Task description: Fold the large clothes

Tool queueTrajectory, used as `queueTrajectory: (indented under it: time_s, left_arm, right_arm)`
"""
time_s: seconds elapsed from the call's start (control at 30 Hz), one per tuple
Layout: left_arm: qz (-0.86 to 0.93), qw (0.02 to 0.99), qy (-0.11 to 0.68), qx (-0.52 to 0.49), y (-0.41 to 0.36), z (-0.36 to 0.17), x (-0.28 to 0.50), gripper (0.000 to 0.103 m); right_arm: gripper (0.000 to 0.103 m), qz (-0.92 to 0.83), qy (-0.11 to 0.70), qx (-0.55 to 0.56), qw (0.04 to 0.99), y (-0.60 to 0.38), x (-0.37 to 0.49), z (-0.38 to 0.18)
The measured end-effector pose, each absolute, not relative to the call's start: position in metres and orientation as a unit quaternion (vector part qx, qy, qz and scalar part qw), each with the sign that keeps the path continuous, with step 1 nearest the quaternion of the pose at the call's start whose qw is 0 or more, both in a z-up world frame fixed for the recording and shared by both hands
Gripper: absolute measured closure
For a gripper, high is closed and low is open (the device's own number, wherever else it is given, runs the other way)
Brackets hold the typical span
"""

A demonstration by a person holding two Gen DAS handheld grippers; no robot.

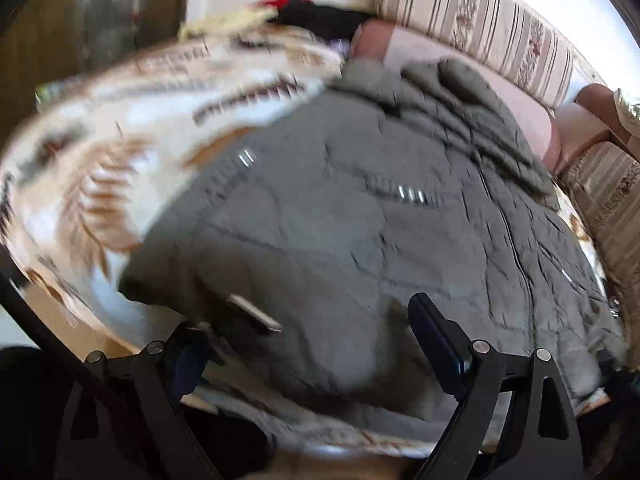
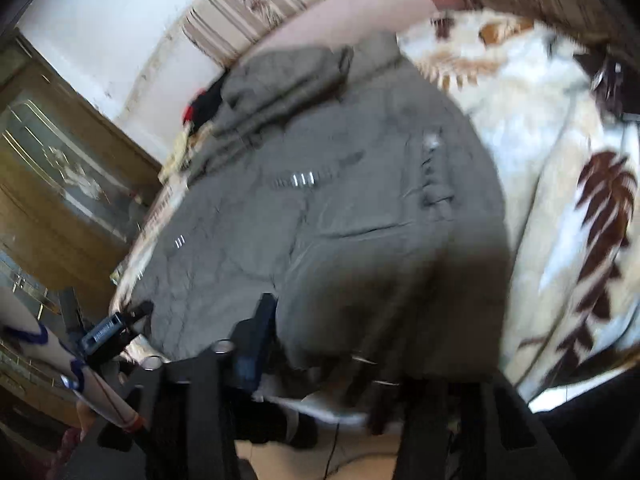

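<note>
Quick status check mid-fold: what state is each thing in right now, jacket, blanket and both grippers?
grey jacket: spread on the blanket, zipped, hood bunched at the far end
patterned blanket: spread under the jacket
left gripper: open, over the jacket's near part
right gripper: jacket fabric between its fingers; whether it is clamped cannot be told

My left gripper (image 1: pixel 344 320) hangs with jaws wide apart over the grey padded jacket (image 1: pixel 360 216), which lies spread on a leaf-patterned blanket (image 1: pixel 100 152); picture blurred
</note>
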State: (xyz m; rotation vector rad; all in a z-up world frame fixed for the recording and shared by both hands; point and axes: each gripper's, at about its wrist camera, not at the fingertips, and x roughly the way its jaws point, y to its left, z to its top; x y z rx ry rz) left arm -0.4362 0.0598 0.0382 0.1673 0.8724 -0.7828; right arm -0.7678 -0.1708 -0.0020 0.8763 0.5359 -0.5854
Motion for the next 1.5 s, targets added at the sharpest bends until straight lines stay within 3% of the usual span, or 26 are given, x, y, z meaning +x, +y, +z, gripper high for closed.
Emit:
queueTrajectory:
  time_s: [0.07, 0.2, 0.47, 1.5]
  left_arm:
    - [-0.356, 0.842, 0.397, 0.087, 0.06, 0.041, -0.434, 0.017]
    - [-0.346, 0.84, 0.402, 0.115, 0.051, 0.03, -0.433, 0.025]
    - [-0.309, 0.857, 0.365, 0.192, 0.034, 0.018, -0.447, 0.024]
    - [-0.29, 0.868, 0.343, 0.212, 0.028, 0.015, -0.452, 0.022]
  right_arm:
    - [0.068, -0.292, 0.249, 0.403, 0.831, -0.171, -0.768, -0.002]
    - [0.069, -0.302, 0.277, 0.385, 0.827, -0.169, -0.757, -0.009]
    - [0.063, -0.317, 0.324, 0.368, 0.812, -0.171, -0.745, -0.025]
    - [0.059, -0.313, 0.303, 0.396, 0.808, -0.172, -0.752, -0.027]
